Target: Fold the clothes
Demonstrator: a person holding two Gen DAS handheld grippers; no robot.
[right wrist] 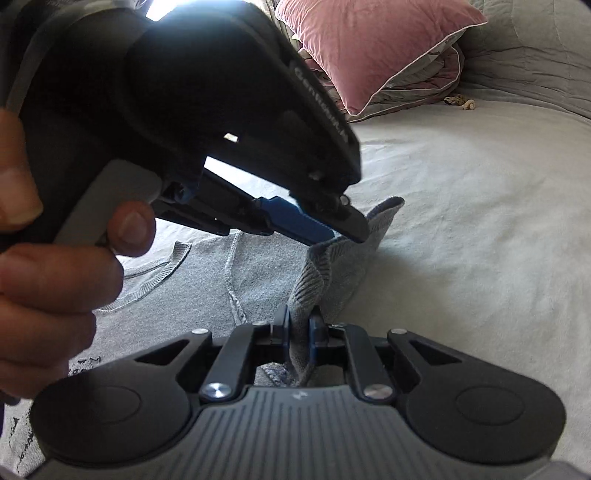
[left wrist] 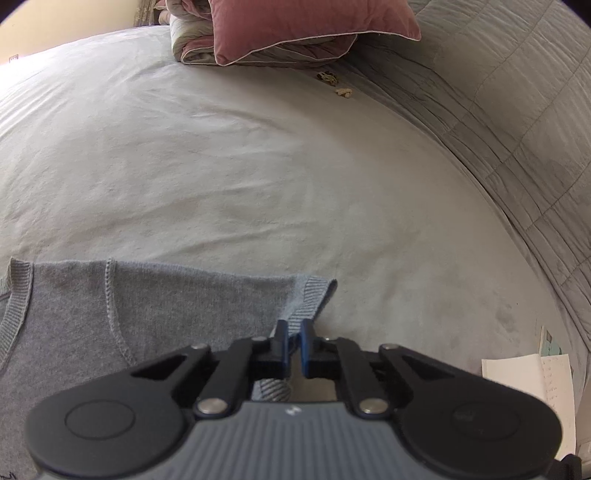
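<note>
A grey knit sweater (left wrist: 147,314) lies flat on the pale bed sheet (left wrist: 221,166), its ribbed neckline at the far left. My left gripper (left wrist: 293,332) is shut on the ribbed cuff of the sleeve (left wrist: 314,295). In the right wrist view the same sweater (right wrist: 207,291) spreads out to the left, and the sleeve cuff (right wrist: 373,225) stands lifted off the sheet. My right gripper (right wrist: 300,325) is shut on the sleeve lower down. The left gripper (right wrist: 347,230) pinches the cuff just above it, held by a hand (right wrist: 55,277).
A pink pillow (left wrist: 303,26) rests on a folded grey quilt at the head of the bed. Small tan objects (left wrist: 343,92) lie on the sheet near it. A quilted grey cover (left wrist: 535,129) runs along the right. White papers (left wrist: 532,384) lie at the bed's lower right.
</note>
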